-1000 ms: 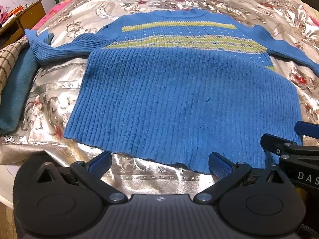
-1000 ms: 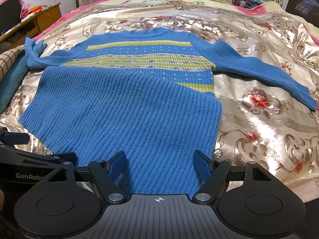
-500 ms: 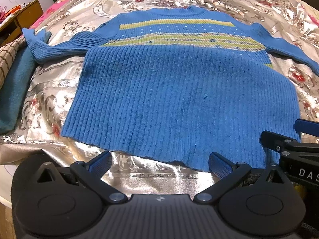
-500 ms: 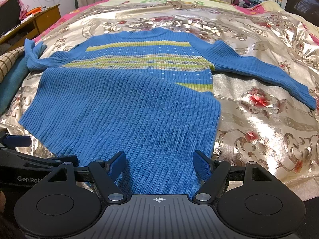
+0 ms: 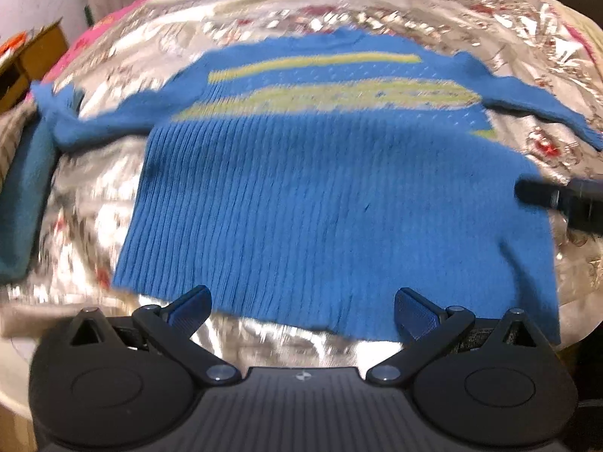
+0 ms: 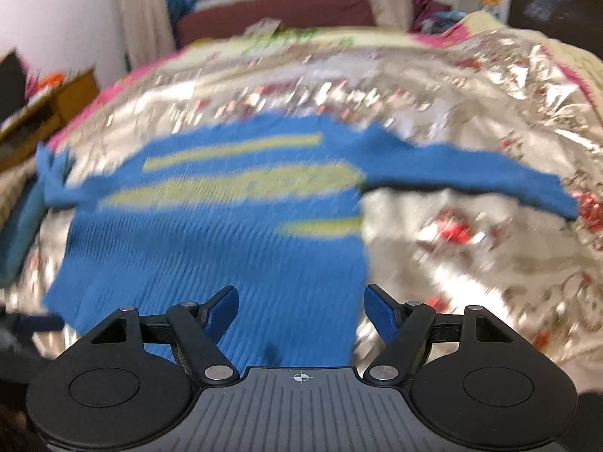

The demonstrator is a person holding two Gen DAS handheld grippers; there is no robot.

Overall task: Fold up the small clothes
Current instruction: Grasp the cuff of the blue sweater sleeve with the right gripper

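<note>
A blue ribbed sweater with yellow-green stripes lies flat on a shiny floral bedspread, both sleeves spread out to the sides. It also shows in the right wrist view. My left gripper is open and empty, just above the sweater's near hem. My right gripper is open and empty, over the hem's right part. The right gripper's black body shows at the right edge of the left wrist view. Both views are blurred by motion.
A teal cloth lies at the bed's left edge. A wooden desk stands at far left. A dark red headboard and curtains are at the back. Bare bedspread lies right of the sweater.
Both grippers have risen and pulled back, so the views show more of the bed and room. The right gripper now sits farther forward beside the sweater's right edge. The sweater has not moved.
</note>
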